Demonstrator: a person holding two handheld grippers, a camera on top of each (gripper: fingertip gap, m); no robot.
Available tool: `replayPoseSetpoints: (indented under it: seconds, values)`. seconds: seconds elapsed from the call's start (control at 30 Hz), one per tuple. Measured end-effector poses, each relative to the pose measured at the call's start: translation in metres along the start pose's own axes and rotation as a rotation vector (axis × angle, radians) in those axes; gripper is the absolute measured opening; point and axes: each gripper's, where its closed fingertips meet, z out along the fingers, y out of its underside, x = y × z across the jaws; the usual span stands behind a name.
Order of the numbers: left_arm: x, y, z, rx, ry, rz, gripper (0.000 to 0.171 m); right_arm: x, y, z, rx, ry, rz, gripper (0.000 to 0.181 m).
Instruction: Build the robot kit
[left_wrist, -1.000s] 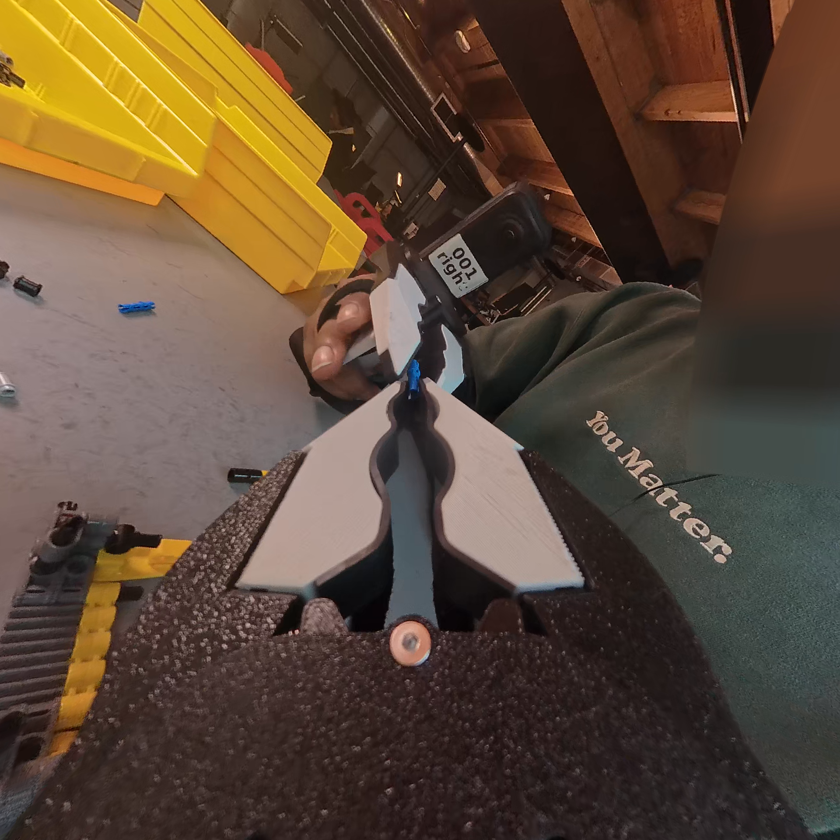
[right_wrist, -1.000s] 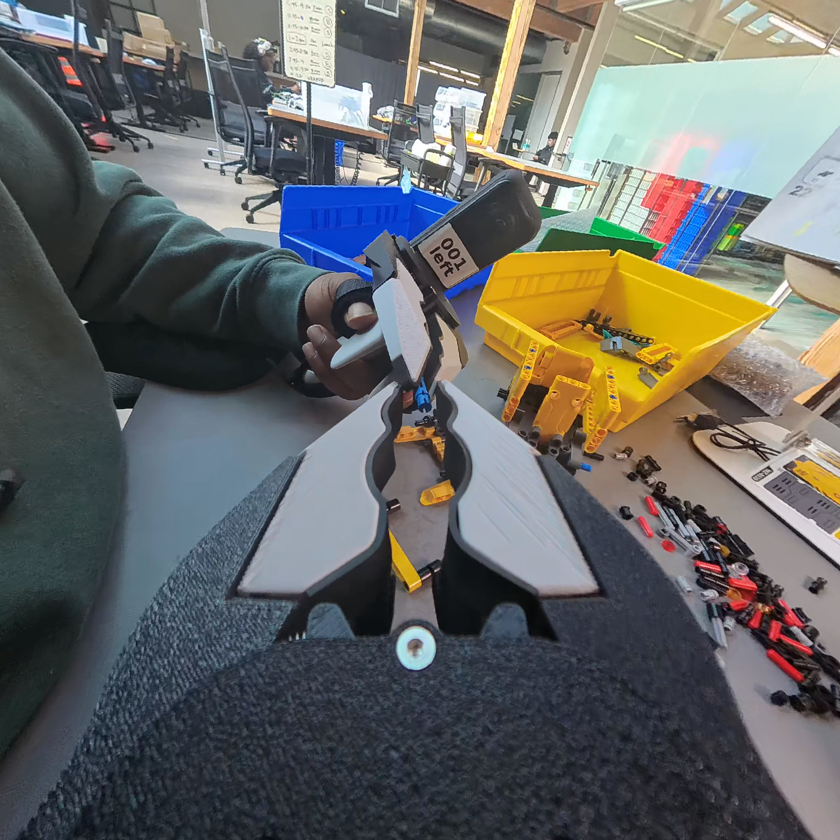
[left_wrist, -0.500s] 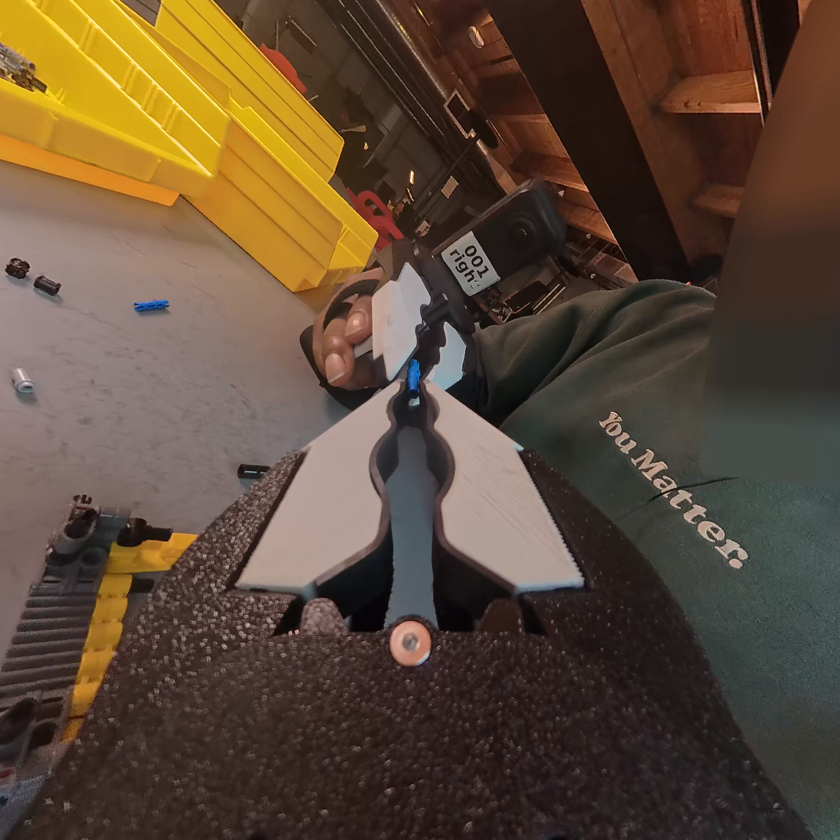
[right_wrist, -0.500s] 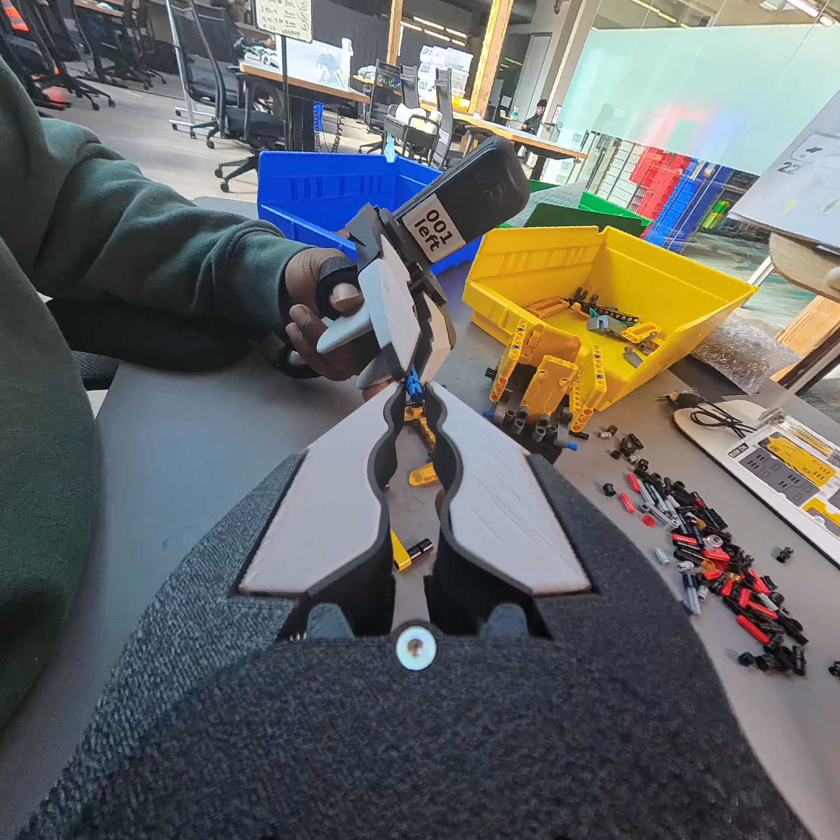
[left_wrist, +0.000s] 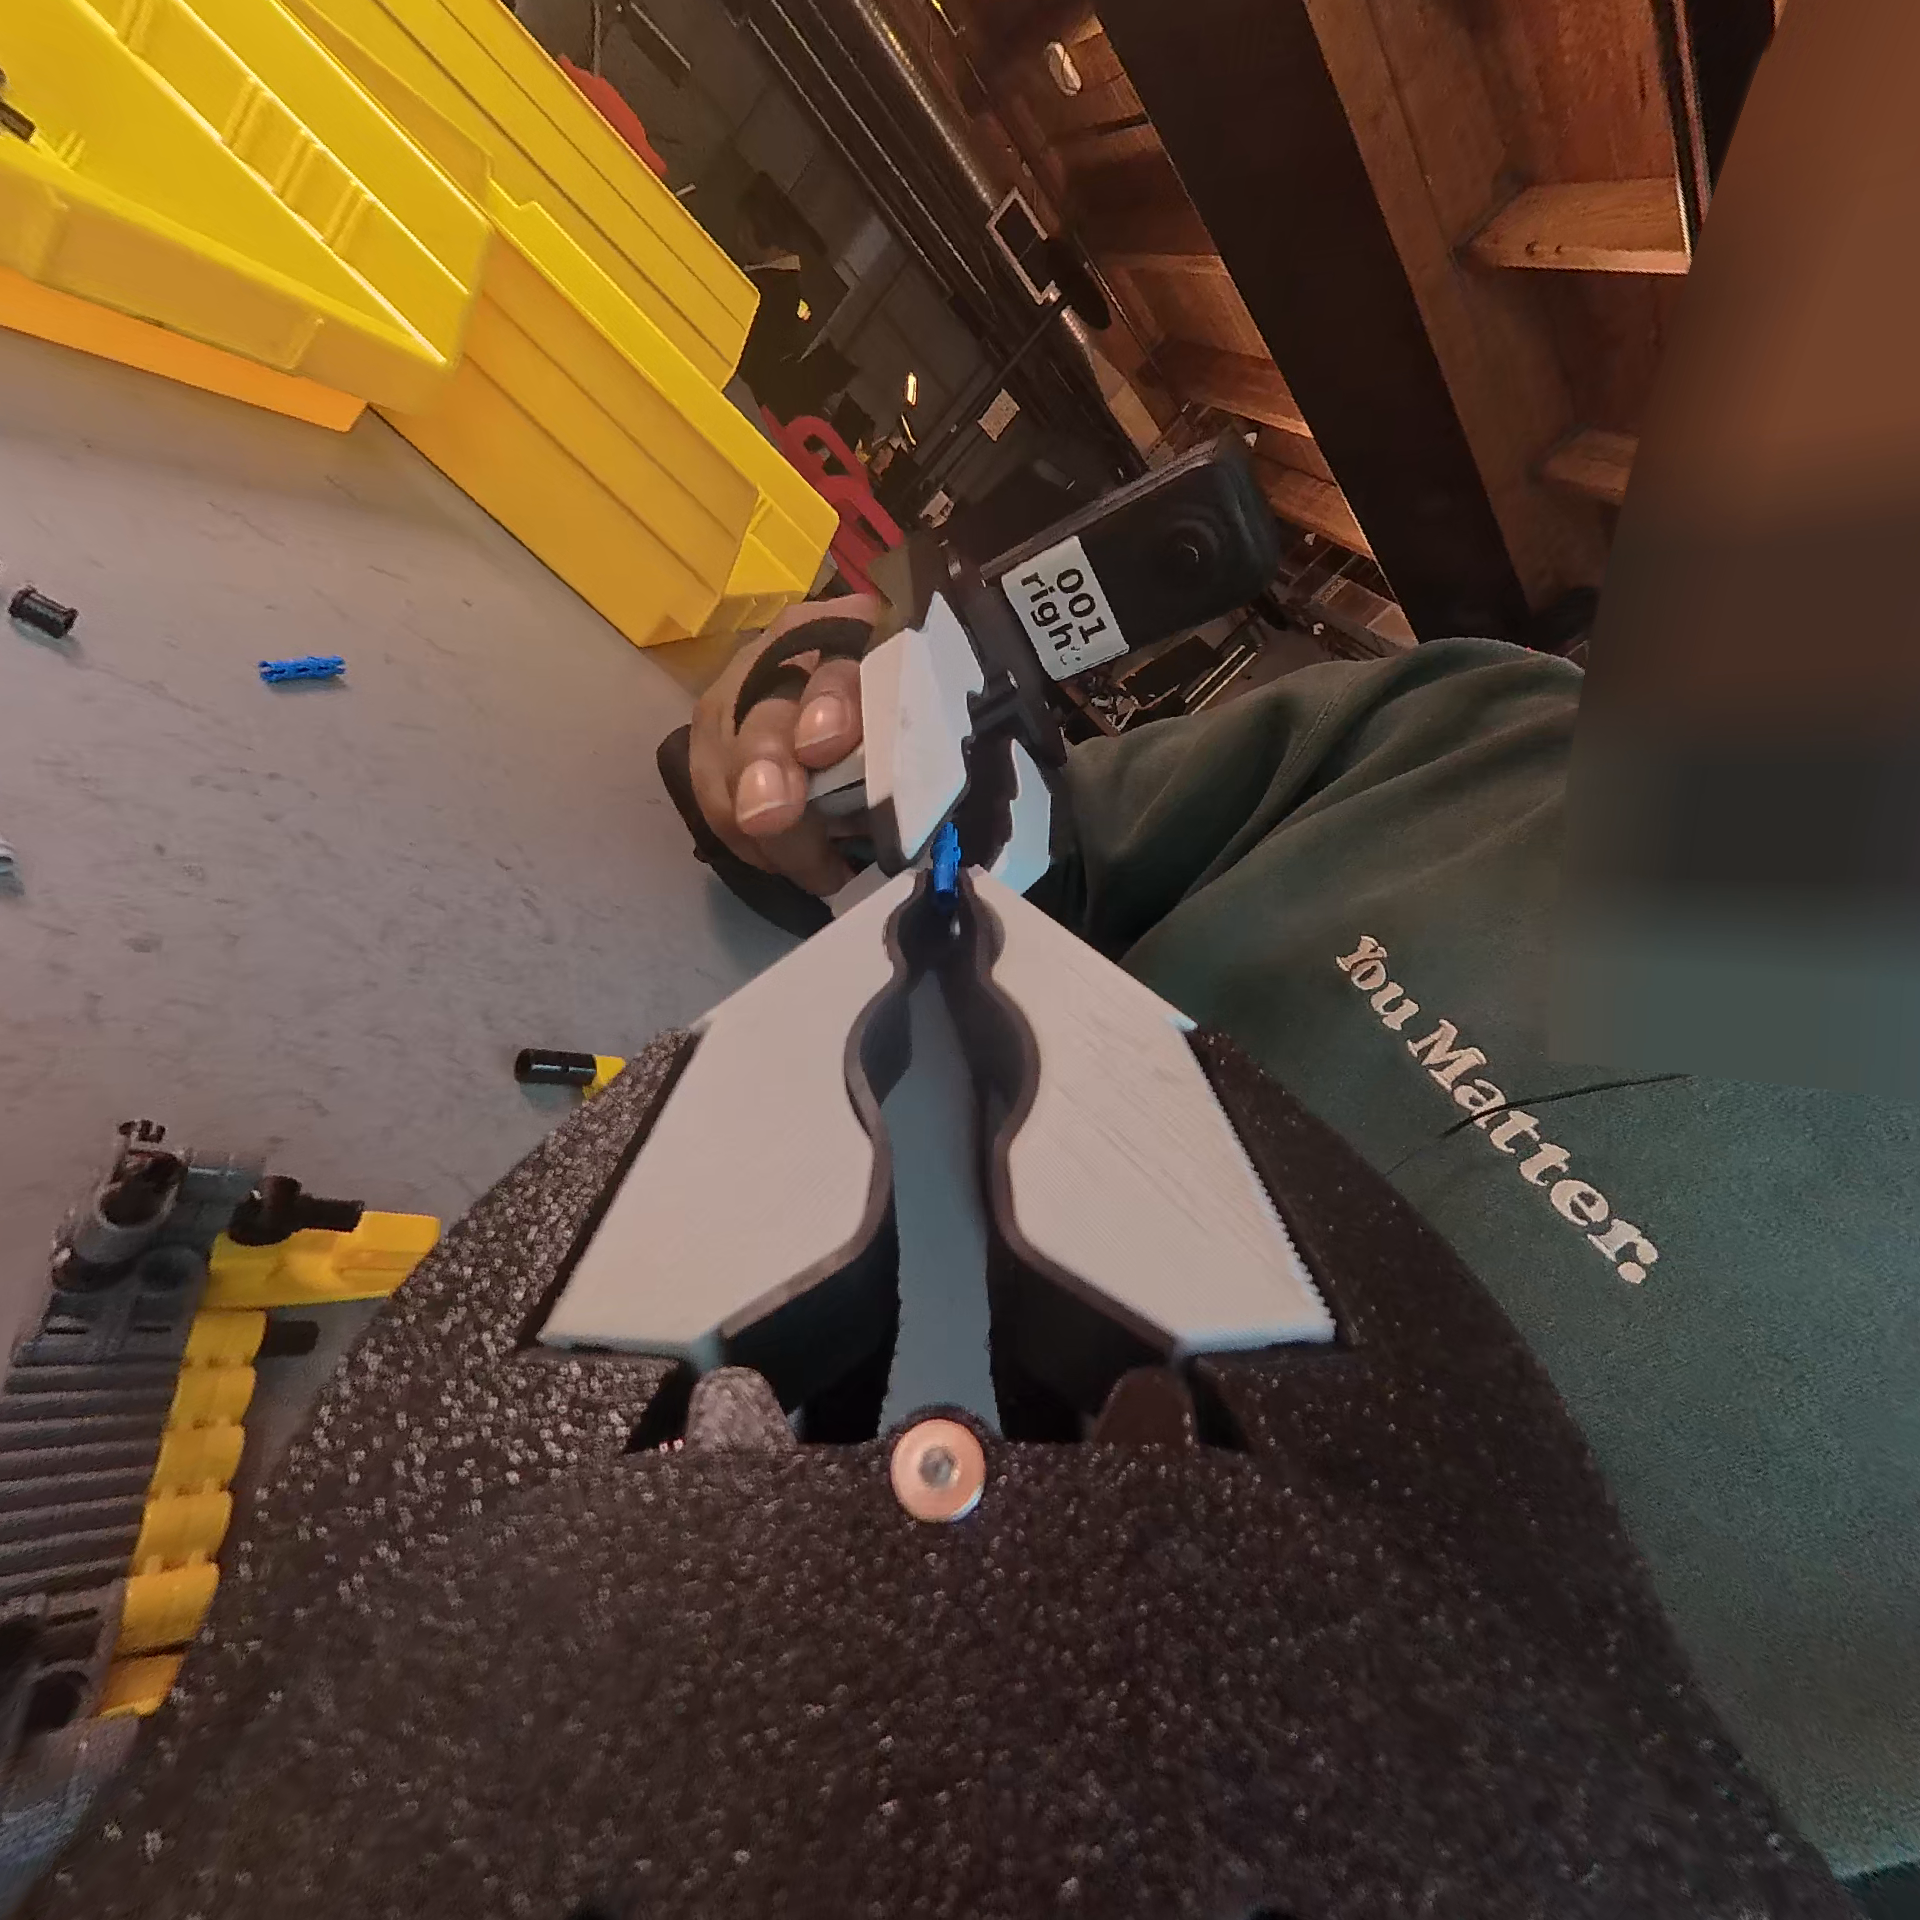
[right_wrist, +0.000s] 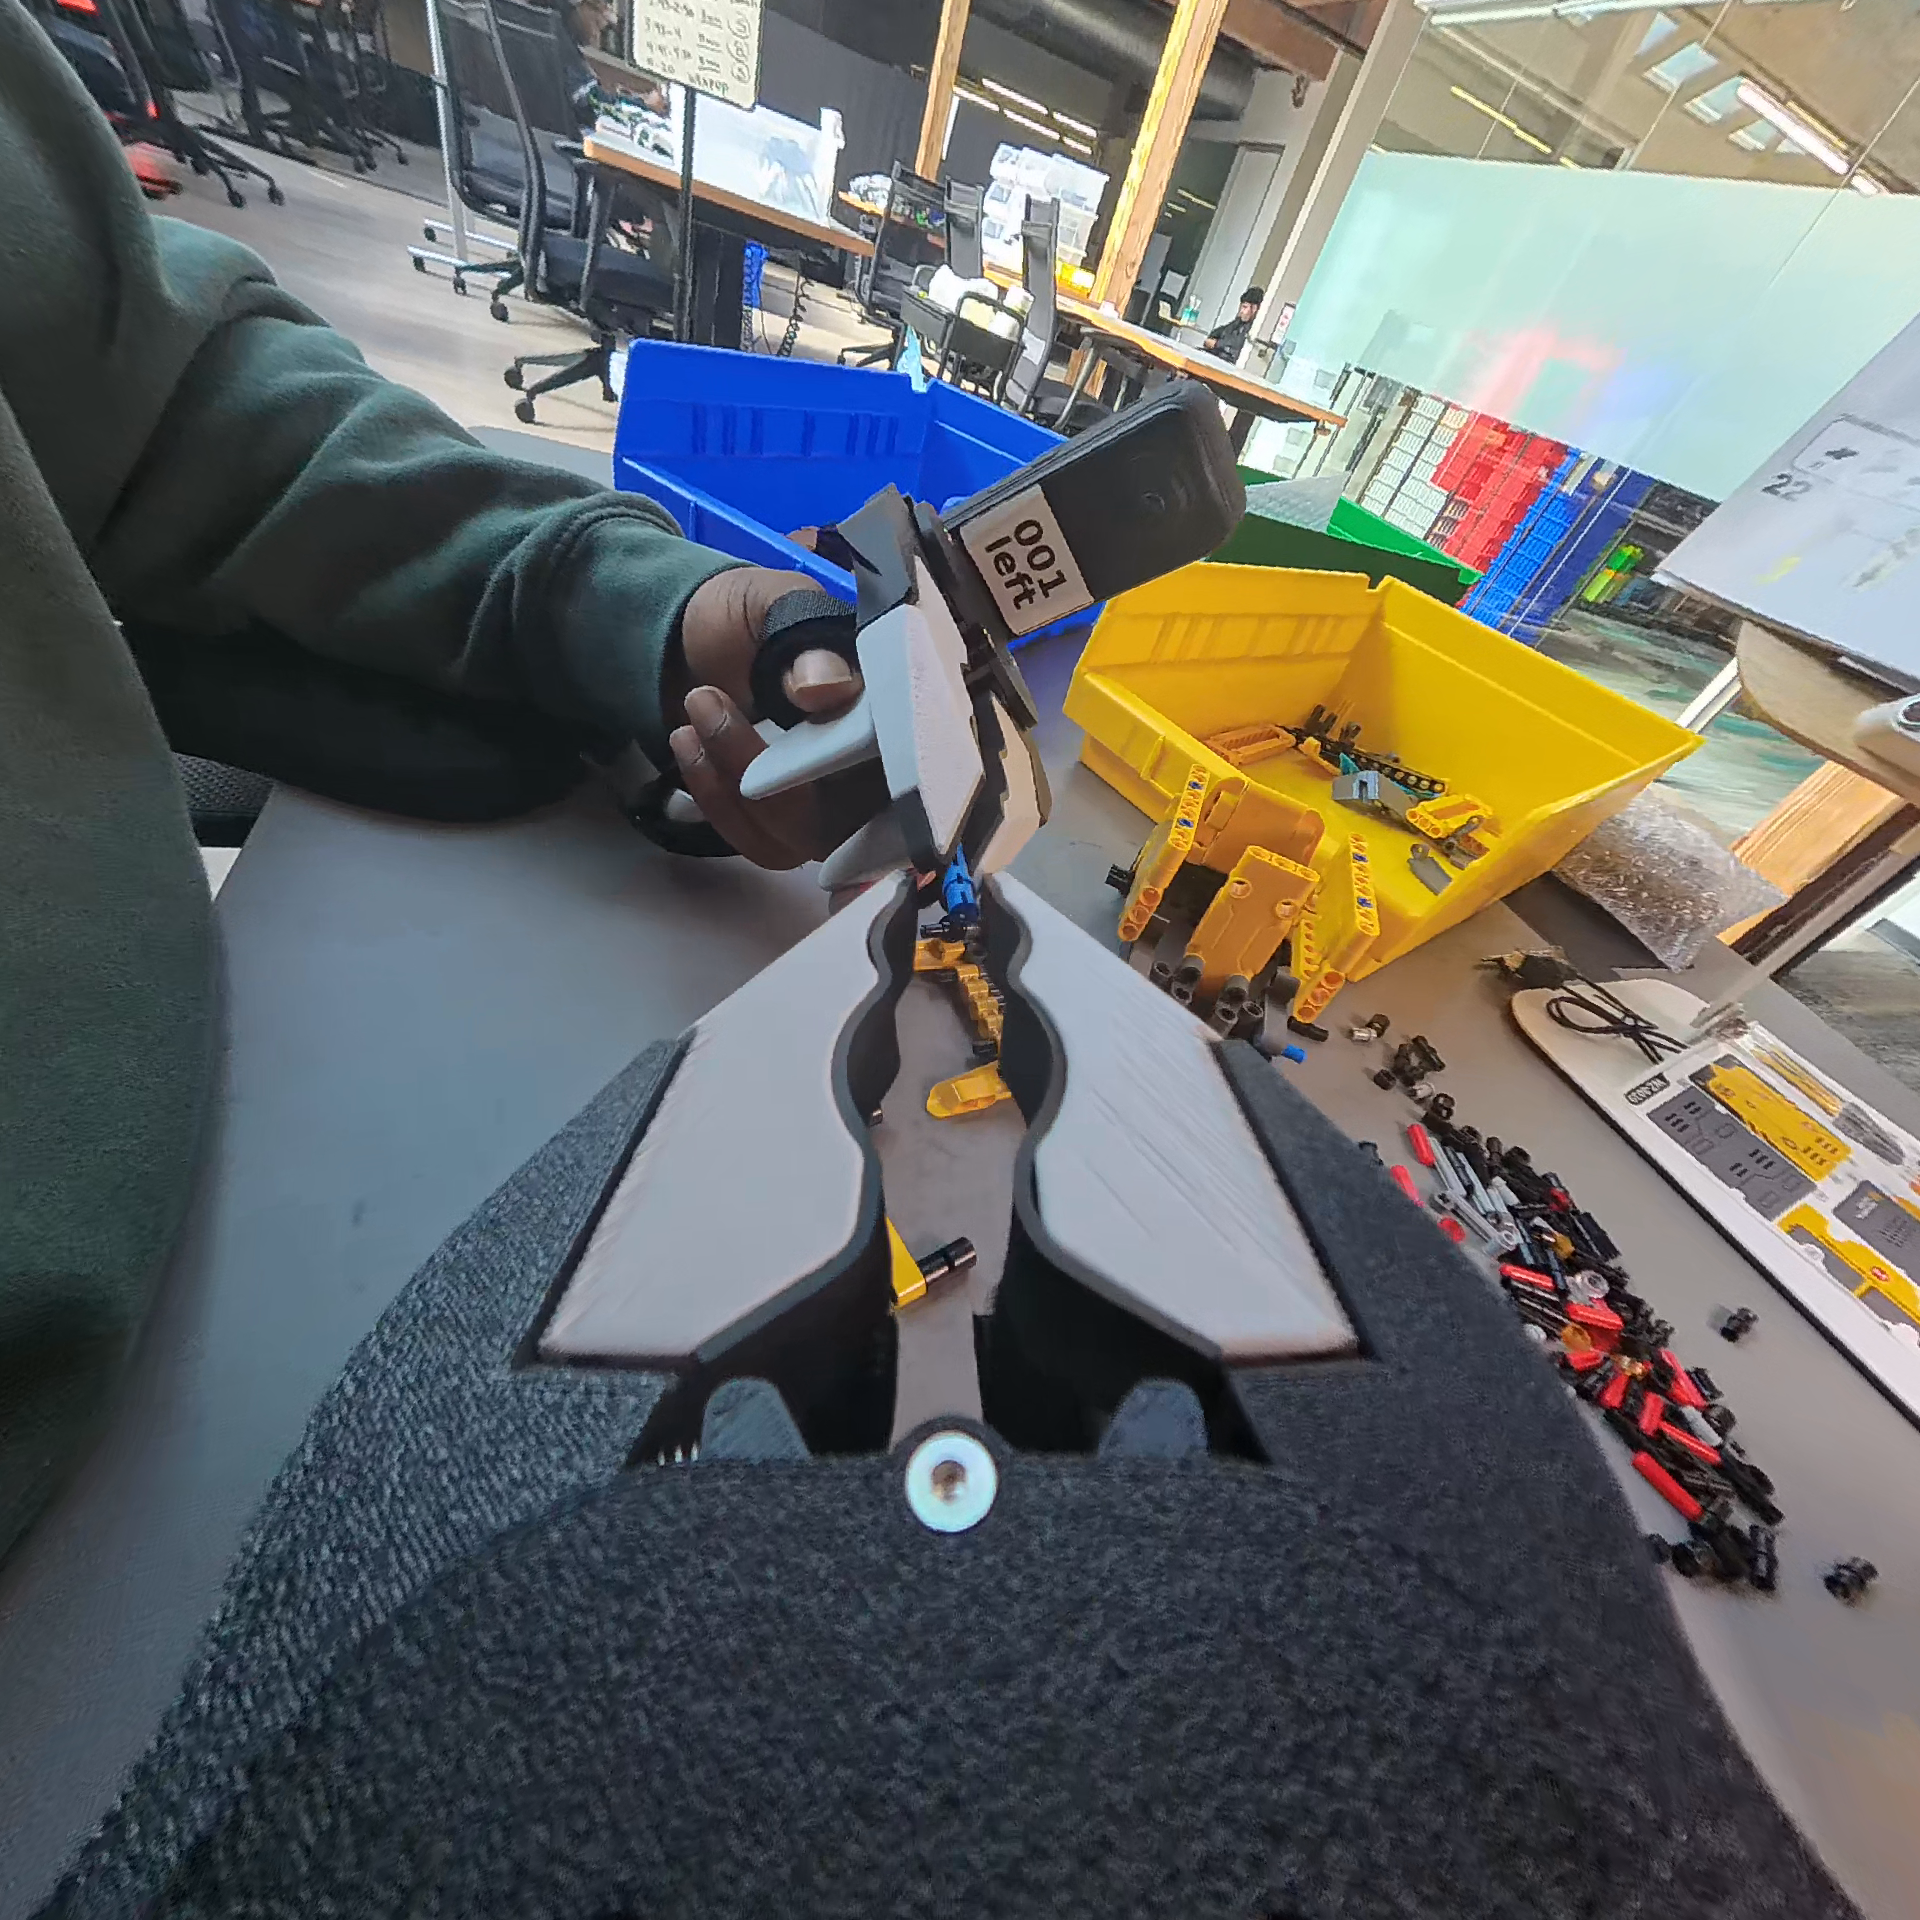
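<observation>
Two grippers met tip to tip above the grey table (left_wrist: 312, 883), as they had a second before; only the camera angles had drifted slightly.

Nearest, in its own wrist view, the left gripper (left_wrist: 943, 904) was clenched on a small blue pin (left_wrist: 944, 868), whose free end stuck out past the fingertips.

The right gripper (right_wrist: 951, 894) stood with its jaws narrowly apart on either side of that free end. Whether they pressed on the pin could not be told. Their spacing looked unchanged over the last second.

A hand (left_wrist: 769, 769) held the right gripper's handle, and another hand (right_wrist: 748, 707) held the left one.

On the table beneath lay a grey and yellow toothed assembly (left_wrist: 104, 1403) and a second, loose blue pin (left_wrist: 300, 669).

A heap of small red and black parts (right_wrist: 1621, 1340) lay to the right, near a printed sheet (right_wrist: 1766, 1143).

Farther off, a yellow model (right_wrist: 1236, 894) leaned against a yellow bin (right_wrist: 1455, 665), with a blue bin (right_wrist: 769, 436) behind.
</observation>
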Motion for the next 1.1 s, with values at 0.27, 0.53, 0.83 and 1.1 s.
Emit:
replayPoseSetpoints:
  seconds: [0.27, 0.53, 0.83, 1.1]
  values:
    - [0.001, 0.0, 0.001, 0.0, 0.007, -0.008, 0.002, 0.001, 0.0, -0.001, 0.004, 0.007, -0.012, 0.007]
    - [0.002, -0.001, -0.001, 0.008, 0.024, -0.021, 0.002, 0.001, -0.006, -0.005, 0.031, 0.014, -0.059, 0.006]
    - [0.007, 0.0, 0.001, 0.004, 0.061, -0.033, 0.003, -0.003, -0.011, -0.007, 0.065, -0.007, -0.082, 0.005]
    - [0.009, -0.001, 0.001, 0.008, 0.081, -0.054, 0.004, -0.004, -0.014, -0.008, 0.074, 0.003, -0.122, 0.004]
